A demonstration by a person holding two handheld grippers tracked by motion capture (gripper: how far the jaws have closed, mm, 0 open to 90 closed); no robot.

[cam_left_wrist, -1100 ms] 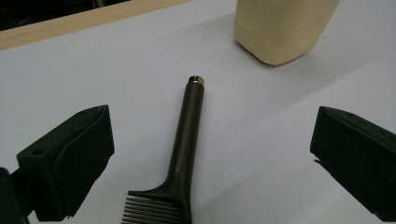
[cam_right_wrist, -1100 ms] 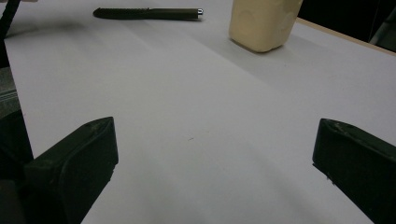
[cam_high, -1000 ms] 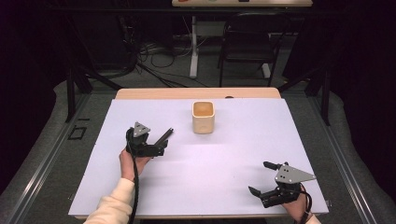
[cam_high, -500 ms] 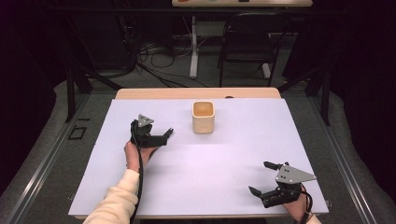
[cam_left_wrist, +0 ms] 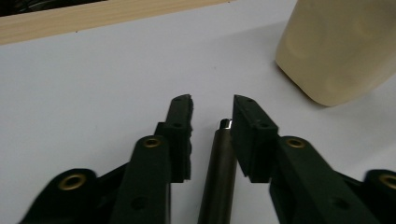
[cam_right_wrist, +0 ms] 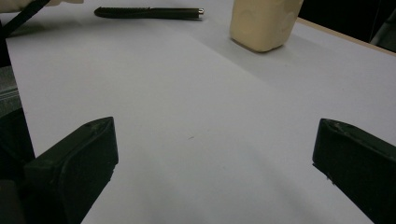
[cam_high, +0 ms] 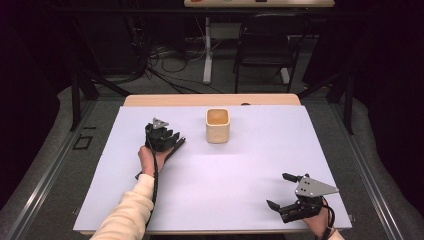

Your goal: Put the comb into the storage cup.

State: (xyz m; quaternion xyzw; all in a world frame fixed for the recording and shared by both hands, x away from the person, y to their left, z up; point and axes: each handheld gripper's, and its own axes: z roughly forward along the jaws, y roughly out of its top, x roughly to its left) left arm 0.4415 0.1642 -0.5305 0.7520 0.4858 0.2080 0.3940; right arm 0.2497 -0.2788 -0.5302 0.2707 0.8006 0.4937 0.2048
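I'm seeing my left claw (cam_left_wrist: 211,105) sitting narrowly parted around a dark pen (cam_left_wrist: 217,172), near the cup (cam_high: 218,125). My right claw (cam_high: 283,192) is resting wide apart on the desk (cam_high: 240,175).

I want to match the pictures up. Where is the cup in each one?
High view: the cup stands mid-table near the far edge.
Left gripper view: upper right corner, beyond the jaws.
Right gripper view: top, right of centre.
Shared landmark: the dark pen lying nearby.
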